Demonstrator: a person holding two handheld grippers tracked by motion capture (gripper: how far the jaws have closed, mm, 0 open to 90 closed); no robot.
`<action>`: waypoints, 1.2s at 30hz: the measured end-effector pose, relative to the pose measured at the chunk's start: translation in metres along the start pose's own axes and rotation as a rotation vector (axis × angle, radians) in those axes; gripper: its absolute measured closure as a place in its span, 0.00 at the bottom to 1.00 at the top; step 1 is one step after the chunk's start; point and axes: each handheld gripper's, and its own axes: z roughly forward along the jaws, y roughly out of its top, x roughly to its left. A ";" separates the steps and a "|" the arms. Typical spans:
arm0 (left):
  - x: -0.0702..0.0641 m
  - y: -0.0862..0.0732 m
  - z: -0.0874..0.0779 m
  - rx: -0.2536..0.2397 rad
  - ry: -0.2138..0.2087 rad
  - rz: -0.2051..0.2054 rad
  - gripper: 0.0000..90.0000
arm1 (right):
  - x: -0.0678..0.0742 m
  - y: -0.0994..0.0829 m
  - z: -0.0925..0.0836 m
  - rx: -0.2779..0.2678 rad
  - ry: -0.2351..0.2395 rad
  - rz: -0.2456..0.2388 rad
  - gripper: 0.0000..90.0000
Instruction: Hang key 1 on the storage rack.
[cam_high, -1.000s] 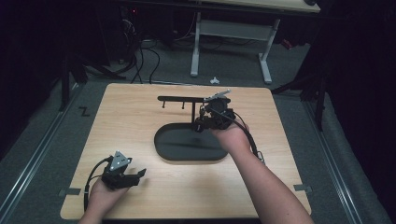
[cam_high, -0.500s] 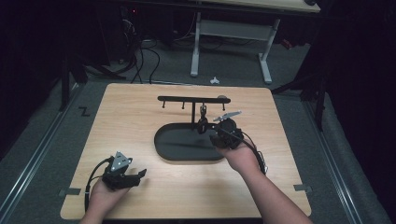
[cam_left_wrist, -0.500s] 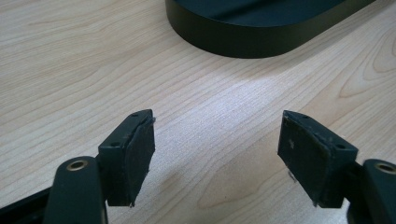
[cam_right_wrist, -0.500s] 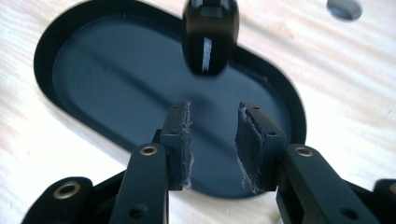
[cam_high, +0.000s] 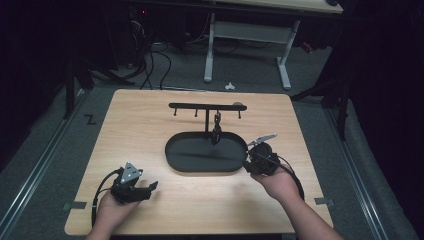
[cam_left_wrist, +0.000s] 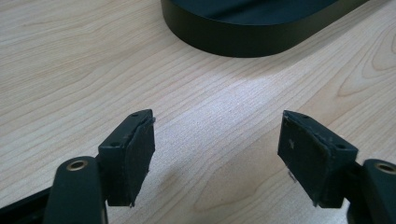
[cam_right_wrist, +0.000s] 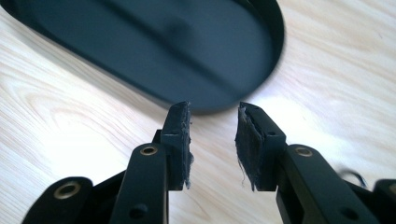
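A black stand has an oval tray base (cam_high: 190, 159) and a crossbar (cam_high: 205, 106) with several small hooks. A small dark object (cam_high: 217, 132) hangs from one hook beside the post, over the tray. My right gripper (cam_high: 249, 161) sits at the tray's right end. In the right gripper view, the right gripper (cam_right_wrist: 214, 116) has its jaws a little apart with nothing between them, just short of the tray rim (cam_right_wrist: 219, 106). My left gripper (cam_high: 149, 188) rests near the table's front left. The left gripper (cam_left_wrist: 217, 135) is wide open over bare wood, with the tray's edge (cam_left_wrist: 243, 44) ahead.
The wooden table (cam_high: 140, 130) stands on grey carpet. Behind it are a white desk frame (cam_high: 247, 35) and cables (cam_high: 150, 60) on the floor. Bare wood lies between the two grippers along the front edge.
My right gripper has drawn back from the crossbar toward the person, down to the tray's right end, leaving the dark object hanging on the hook. The left gripper has stayed put.
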 end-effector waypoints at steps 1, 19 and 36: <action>0.000 0.000 0.000 0.001 0.000 0.000 0.31 | -0.003 -0.004 0.000 0.005 -0.001 0.003 0.72; 0.000 -0.001 0.000 0.006 -0.003 -0.002 0.31 | -0.073 -0.050 0.005 0.149 -0.108 0.178 0.79; 0.001 -0.002 -0.001 0.009 -0.003 -0.003 0.31 | -0.107 -0.042 0.033 0.230 -0.103 0.255 0.64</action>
